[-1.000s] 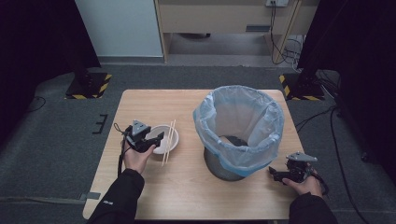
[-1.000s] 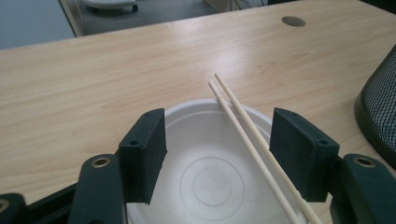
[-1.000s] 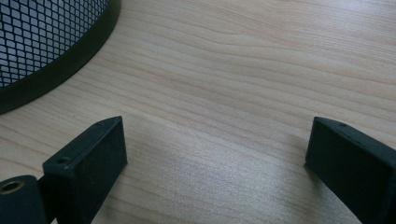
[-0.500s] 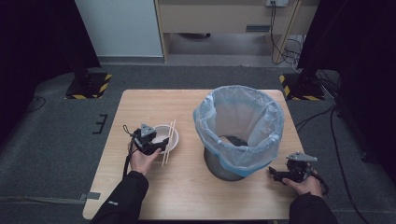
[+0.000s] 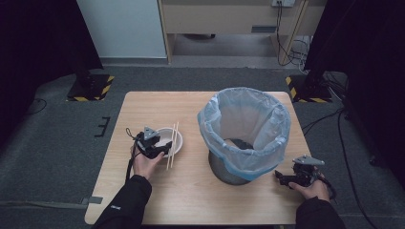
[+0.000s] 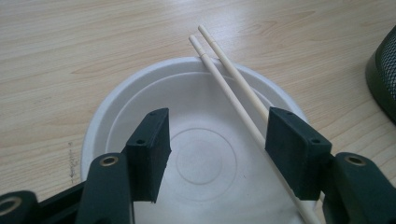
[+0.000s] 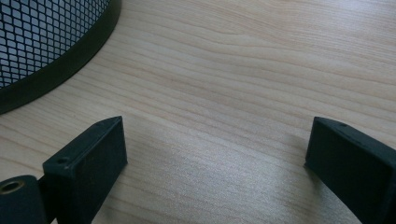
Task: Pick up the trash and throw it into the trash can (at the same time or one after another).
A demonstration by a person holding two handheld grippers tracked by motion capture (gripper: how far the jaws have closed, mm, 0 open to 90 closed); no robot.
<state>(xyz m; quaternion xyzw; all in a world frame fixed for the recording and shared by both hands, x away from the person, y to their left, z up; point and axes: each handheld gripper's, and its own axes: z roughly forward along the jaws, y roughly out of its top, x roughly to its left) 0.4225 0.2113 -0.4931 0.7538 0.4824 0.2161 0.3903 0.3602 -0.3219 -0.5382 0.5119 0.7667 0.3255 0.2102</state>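
Left tongs, closing, shifted over bowl bearing chopsticks.

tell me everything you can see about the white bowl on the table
The white bowl is round and shallow, smooth like foam or plastic, with a raised rim and a faint ring in its flat bottom. It looks empty and sits upright on the wooden table, left of the lined waste bin. Two pale chopsticks lie across its rim. The left gripper hangs over it, its jaws just closing, pads either side of the middle, one beside the chopsticks.
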